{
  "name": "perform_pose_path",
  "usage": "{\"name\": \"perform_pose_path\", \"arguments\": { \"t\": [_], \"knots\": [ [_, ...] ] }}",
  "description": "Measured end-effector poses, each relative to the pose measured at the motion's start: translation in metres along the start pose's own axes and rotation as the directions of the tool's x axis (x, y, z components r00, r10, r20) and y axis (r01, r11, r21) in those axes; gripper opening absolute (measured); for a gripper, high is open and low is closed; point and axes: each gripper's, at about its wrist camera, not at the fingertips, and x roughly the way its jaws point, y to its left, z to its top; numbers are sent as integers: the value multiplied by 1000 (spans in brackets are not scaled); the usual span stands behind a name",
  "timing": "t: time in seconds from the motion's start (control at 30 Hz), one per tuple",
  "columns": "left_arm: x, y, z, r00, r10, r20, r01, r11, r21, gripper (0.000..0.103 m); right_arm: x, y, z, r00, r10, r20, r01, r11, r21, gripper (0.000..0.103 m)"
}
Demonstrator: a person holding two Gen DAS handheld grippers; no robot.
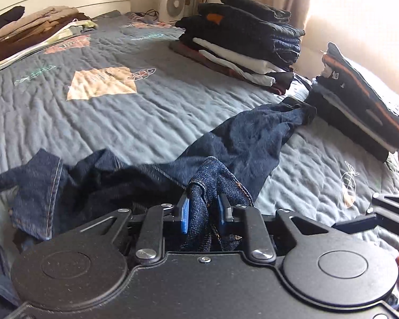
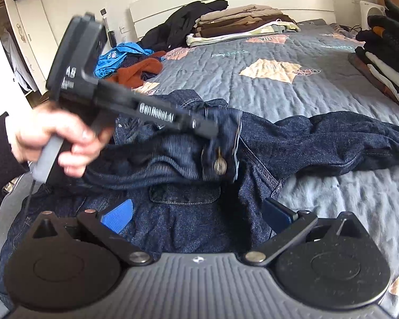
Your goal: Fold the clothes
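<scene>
Dark blue jeans [image 1: 239, 138] lie crumpled across the grey quilted bed [image 1: 119, 122], one leg stretching toward the right. My left gripper [image 1: 204, 202] is shut on a bunched fold of the denim near the waistband, which stands up between its blue pads [image 1: 185, 212]. In the right wrist view a hand [image 2: 48, 135] holds that left gripper [image 2: 215, 133] over the jeans [image 2: 319, 138] by the metal button [image 2: 220, 166]. My right gripper [image 2: 196, 212] hangs open just above the denim, pads [image 2: 117, 218] wide apart, gripping nothing.
Stacks of folded clothes stand at the bed's far right [image 1: 242, 40], right edge [image 1: 359, 101] and by the headboard [image 1: 34, 32]. Unfolded blue and orange garments [image 2: 135, 63] lie at the bed's left side. A white fan [image 1: 173, 2] stands behind the bed.
</scene>
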Motion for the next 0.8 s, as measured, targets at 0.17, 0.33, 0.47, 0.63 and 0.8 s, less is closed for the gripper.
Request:
{"name": "perform_pose_path", "arguments": {
  "t": [0.17, 0.33, 0.47, 0.63, 0.8],
  "knots": [
    [24, 2, -4, 999, 27, -47, -27, 1000, 1, 21, 1, 1, 0, 1000, -4, -2, 4, 1000, -4, 103],
    [12, 8, -8, 998, 58, -8, -58, 997, -52, 31, 2, 2, 2, 1000, -1, -2, 1, 1000, -2, 103],
    [-40, -2, -11, 990, 118, 80, -117, 993, -24, 41, 3, 3, 2, 1000, 8, -1, -8, 1000, -1, 103],
    [-145, -8, -43, 938, 256, 232, -250, 967, -57, 63, 2, 9, 4, 1000, 30, 8, -30, 1000, 0, 103],
    [-224, -14, -118, 789, 562, 249, -572, 819, -37, 69, 2, 17, 8, 999, 46, 28, -46, 999, 20, 103]
  ]
}}
